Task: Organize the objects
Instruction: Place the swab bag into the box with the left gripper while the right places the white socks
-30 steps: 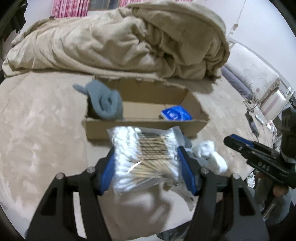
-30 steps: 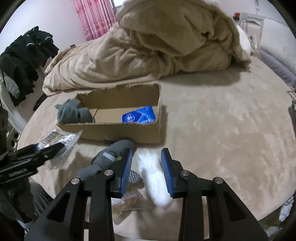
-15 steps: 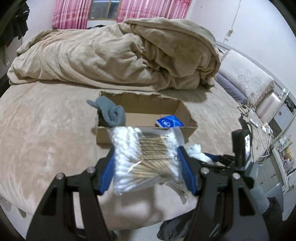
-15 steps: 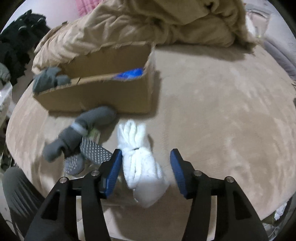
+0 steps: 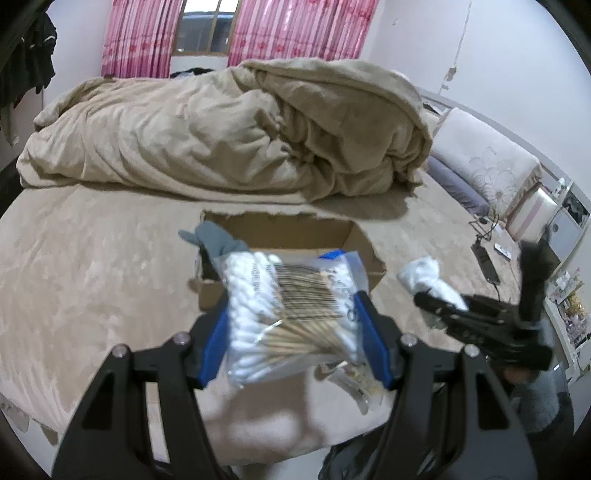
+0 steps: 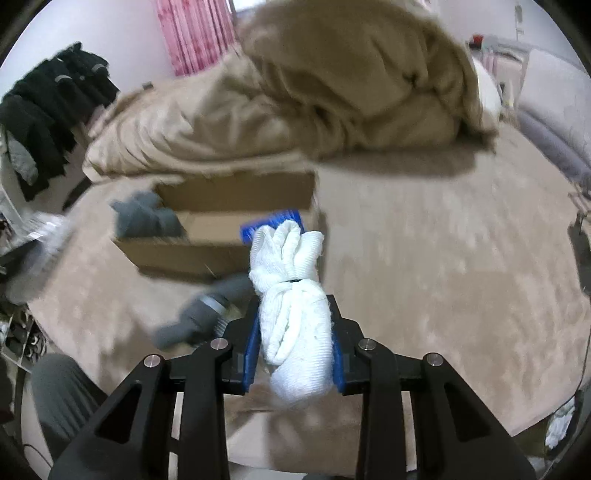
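Two loads are in the air at once above the bed: my left claw is clenched on a clear bag of cotton swabs, held just in front of the cardboard box, and my right claw is clenched on a knotted white sock bundle, also just short of the box. A grey sock hangs over the box's left end and a blue packet lies at its right end; another grey sock pair lies on the bed in front of the box. The slick bag could slide from my pads, and the claws could knock together if both go for the opening at once. The bed is soft beige plush, so the box could tip under a nudge. A heaped beige duvet lies behind the box, with pink curtains beyond.
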The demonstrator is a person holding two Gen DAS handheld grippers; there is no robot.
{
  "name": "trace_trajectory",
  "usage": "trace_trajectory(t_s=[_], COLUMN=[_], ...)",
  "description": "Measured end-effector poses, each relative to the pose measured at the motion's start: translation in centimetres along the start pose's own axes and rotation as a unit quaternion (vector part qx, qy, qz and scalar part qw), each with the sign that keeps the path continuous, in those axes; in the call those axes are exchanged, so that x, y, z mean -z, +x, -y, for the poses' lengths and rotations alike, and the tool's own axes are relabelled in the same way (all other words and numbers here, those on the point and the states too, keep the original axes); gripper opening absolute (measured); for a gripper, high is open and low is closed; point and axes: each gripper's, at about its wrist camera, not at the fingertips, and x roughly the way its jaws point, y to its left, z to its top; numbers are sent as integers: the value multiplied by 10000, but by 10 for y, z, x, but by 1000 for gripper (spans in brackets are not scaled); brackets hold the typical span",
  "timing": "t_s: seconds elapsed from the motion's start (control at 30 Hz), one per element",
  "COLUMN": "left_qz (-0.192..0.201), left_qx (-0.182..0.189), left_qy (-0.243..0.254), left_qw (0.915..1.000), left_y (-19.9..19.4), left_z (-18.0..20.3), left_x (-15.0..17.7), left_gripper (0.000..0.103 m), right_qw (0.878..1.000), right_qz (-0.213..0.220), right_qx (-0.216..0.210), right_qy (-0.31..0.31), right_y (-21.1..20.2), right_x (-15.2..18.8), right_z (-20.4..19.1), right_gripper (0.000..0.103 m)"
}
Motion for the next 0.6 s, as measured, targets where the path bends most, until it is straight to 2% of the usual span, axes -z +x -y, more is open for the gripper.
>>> trace_trajectory(t_s=[0.13, 0.33, 0.47, 0.6], left_qz=[104, 268, 323, 263], left_qx=[31, 60, 32, 27], left_qy=[-37, -41, -26, 68], left_qw=[9999, 9996, 9995, 9996], left_y=[-3, -8, -3, 15], left_z=[-1, -4, -5, -6], left_x=[-13, -32, -41, -50], left_gripper=[64, 64, 64, 64], right_qw=[9990, 9972, 9970, 9975], right_qz=[362, 610, 624, 536], right_qx=[-261, -425, -454, -451], right_qy=[8, -63, -93, -118], right_y=[-26, -51, -45, -22], right_x=[-23, -48, -61, -69], right_z=[-16, -33, -42, -49], right_gripper=[33, 33, 33, 33])
